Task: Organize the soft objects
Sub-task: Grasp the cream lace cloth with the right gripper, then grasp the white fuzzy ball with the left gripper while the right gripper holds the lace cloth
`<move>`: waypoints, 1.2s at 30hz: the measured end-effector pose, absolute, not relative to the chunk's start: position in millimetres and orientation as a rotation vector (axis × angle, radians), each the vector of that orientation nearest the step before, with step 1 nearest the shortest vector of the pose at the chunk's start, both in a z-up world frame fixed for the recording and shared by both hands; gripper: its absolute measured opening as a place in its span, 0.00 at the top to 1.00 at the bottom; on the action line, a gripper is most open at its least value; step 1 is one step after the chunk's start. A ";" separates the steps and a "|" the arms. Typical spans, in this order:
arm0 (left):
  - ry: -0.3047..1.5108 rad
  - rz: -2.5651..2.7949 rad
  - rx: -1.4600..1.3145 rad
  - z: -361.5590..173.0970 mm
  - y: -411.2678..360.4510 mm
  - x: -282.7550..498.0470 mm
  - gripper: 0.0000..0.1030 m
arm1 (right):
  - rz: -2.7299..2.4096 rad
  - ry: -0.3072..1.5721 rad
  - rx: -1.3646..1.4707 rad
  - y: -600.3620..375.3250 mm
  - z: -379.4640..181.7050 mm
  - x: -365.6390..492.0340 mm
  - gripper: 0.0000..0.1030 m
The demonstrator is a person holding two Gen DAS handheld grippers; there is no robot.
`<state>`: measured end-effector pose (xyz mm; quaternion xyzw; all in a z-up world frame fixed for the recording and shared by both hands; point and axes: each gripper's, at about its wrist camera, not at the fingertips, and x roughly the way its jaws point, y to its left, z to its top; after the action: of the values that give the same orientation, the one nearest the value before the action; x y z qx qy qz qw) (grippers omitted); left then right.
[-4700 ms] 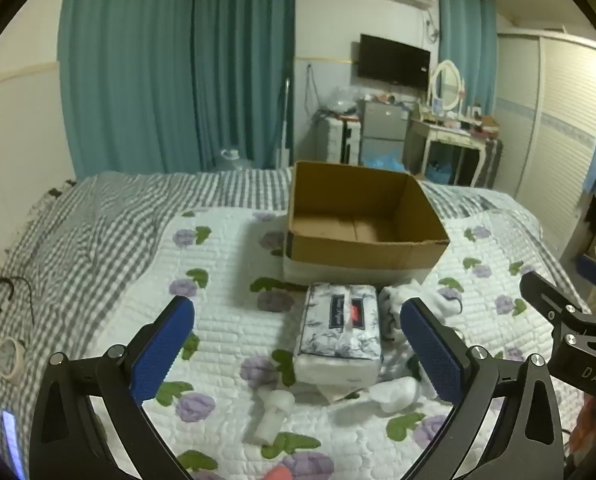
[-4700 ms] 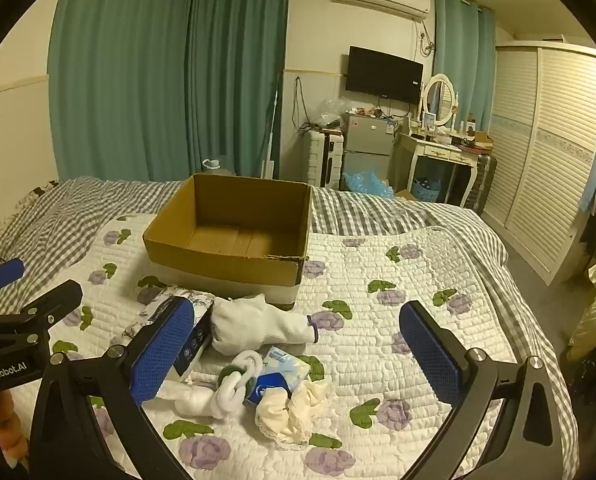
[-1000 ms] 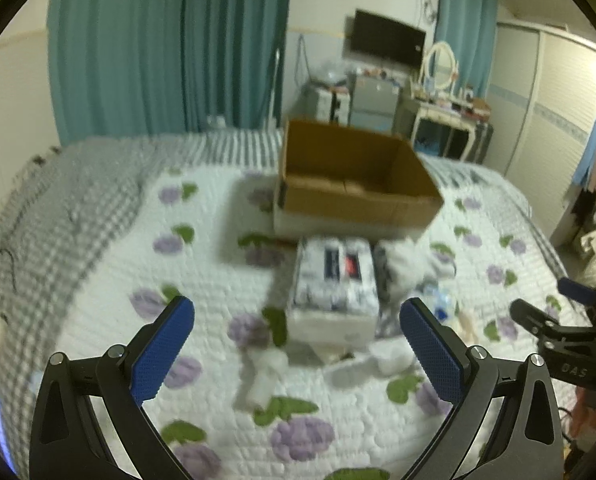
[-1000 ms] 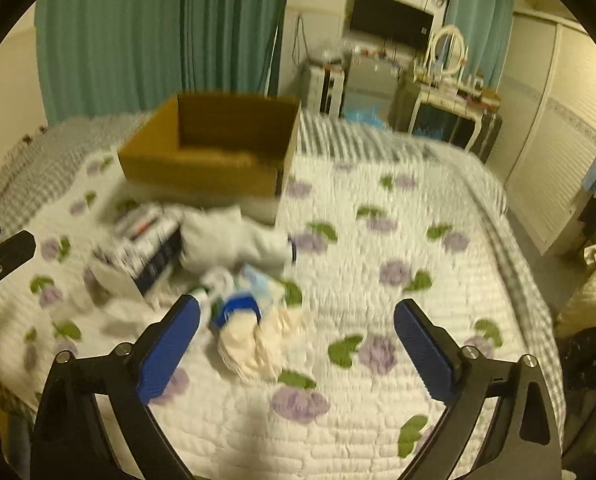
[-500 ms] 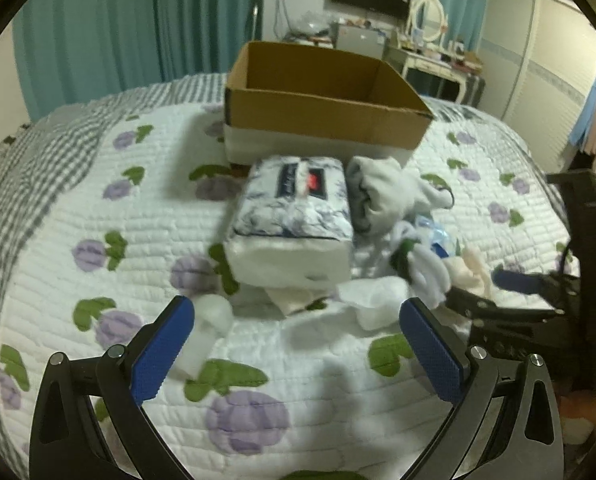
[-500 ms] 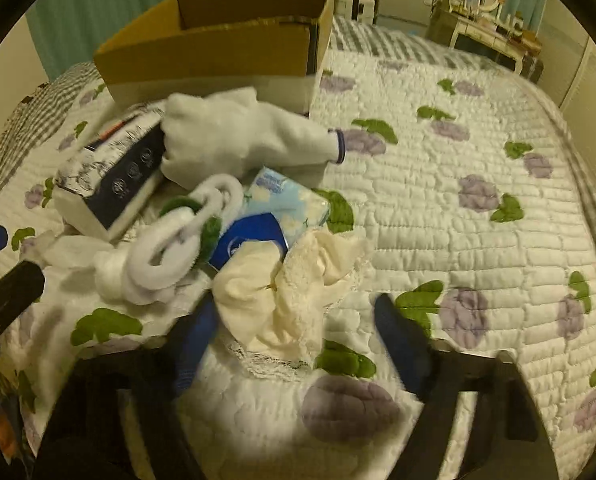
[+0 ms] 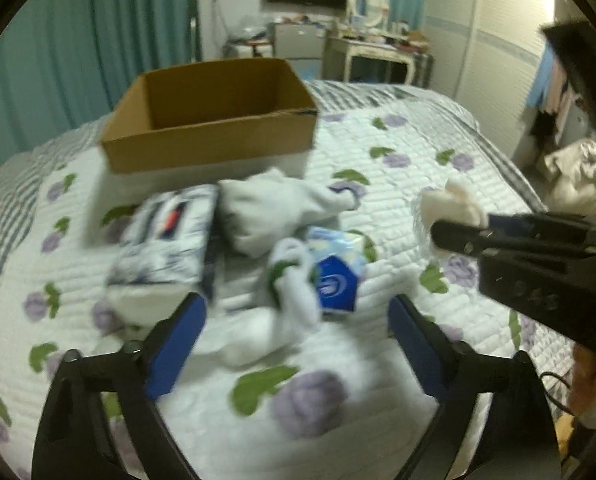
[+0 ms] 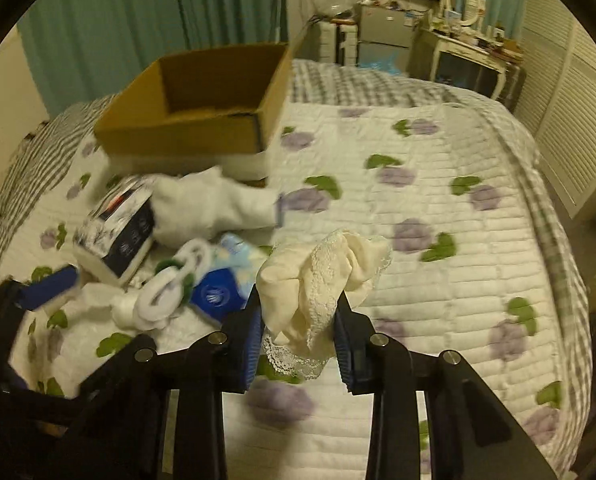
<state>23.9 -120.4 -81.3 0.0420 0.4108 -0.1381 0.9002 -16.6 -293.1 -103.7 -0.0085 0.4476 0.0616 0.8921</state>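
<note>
My right gripper (image 8: 298, 316) is shut on a cream lace cloth (image 8: 322, 276) and holds it above the quilt; the cloth also shows in the left wrist view (image 7: 454, 204). My left gripper (image 7: 296, 332) is open and empty, low over a pile of soft things: a white rolled sock with green (image 7: 294, 280), a blue tissue pack (image 7: 336, 280), a white garment (image 7: 274, 208) and a patterned tissue package (image 7: 166, 236). An open, empty cardboard box (image 7: 210, 120) stands behind the pile on the bed.
The bed carries a white quilt with purple flowers (image 8: 438, 208) and a grey checked blanket (image 8: 30, 160) at the left. Teal curtains (image 8: 178, 12), a dresser with mirror (image 8: 462, 40) and a white wardrobe (image 8: 570, 92) stand beyond the bed.
My right gripper has closed on the cream lace cloth and lifted it off the pile. My left gripper has moved forward and right, closer to the sock and tissue pack.
</note>
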 end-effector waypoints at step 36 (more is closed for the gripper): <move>0.699 -0.339 0.065 10.4 -93.0 12.7 0.96 | 0.207 0.793 -0.031 -283.8 -28.3 -41.2 0.70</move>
<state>12.7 -93.0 10.4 0.0319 0.3408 -0.1652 0.9250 -41.2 -283.8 -28.3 -0.0152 0.3857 0.1004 0.9170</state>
